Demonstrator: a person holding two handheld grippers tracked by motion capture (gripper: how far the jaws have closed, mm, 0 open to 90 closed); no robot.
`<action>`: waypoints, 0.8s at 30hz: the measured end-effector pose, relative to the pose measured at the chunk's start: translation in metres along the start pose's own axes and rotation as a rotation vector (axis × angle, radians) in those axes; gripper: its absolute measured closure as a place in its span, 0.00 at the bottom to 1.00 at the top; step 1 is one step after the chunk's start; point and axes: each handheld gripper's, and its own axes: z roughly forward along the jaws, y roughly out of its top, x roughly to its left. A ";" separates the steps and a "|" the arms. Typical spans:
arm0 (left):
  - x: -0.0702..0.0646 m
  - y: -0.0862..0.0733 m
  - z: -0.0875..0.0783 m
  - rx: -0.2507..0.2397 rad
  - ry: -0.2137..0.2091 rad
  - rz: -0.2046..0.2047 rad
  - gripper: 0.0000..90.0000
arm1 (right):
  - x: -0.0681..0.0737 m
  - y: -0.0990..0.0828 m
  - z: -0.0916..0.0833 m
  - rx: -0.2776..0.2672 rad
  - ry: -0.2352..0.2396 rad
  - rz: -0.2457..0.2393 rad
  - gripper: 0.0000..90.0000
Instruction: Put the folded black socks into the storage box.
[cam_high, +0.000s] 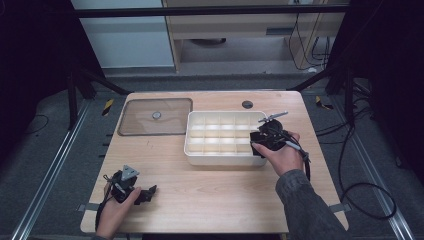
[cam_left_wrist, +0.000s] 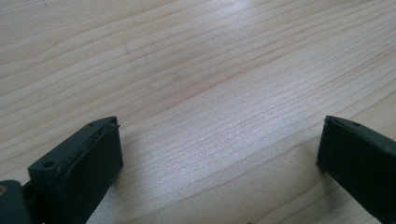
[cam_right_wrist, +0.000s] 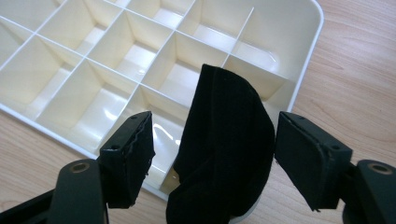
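At the counter's (cam_high: 200, 200) near-left corner, your left gripper (cam_high: 145, 194) rests low over bare wood, its fingers (cam_left_wrist: 88, 163) spread wide with nothing between them; the left gripper view looks across plain woodgrain between the two black pads.

Farther in and toward the right edge, your right hand (cam_high: 280, 155) holds the right gripper (cam_high: 260, 145) at the near-right corner of the white tray (cam_high: 197, 150), a box of many small compartments that sits just right of the counter's middle. In the right gripper view a black cloth (cam_right_wrist: 224, 144) stands folded between the fingers (cam_right_wrist: 128, 154), its lower end draped over the tray's near rim and its upper end leaning into the compartment at that corner. The fingers are spread and stand off the cloth on both sides: a gap shows at the left pad, and a narrower one at the right pad. The cloth is touching the tray and is not pinched.

Beyond the left gripper, at the far-left corner, a clear lid (cam_high: 155, 116) with a small round knob lies flat, just beside the tray's left side. A dark round hole (cam_high: 247, 104) sits near the far edge, behind the tray.
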 end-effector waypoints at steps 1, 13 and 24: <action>0.000 0.000 0.000 0.000 0.000 0.000 0.00 | 0.000 0.001 -0.001 0.002 0.005 0.001 0.31; 0.000 0.000 0.000 -0.004 0.001 -0.003 0.00 | -0.013 0.026 -0.027 0.002 0.021 0.004 0.29; 0.000 0.000 0.000 -0.002 0.001 0.002 0.00 | -0.029 0.050 -0.041 0.040 0.045 -0.006 0.77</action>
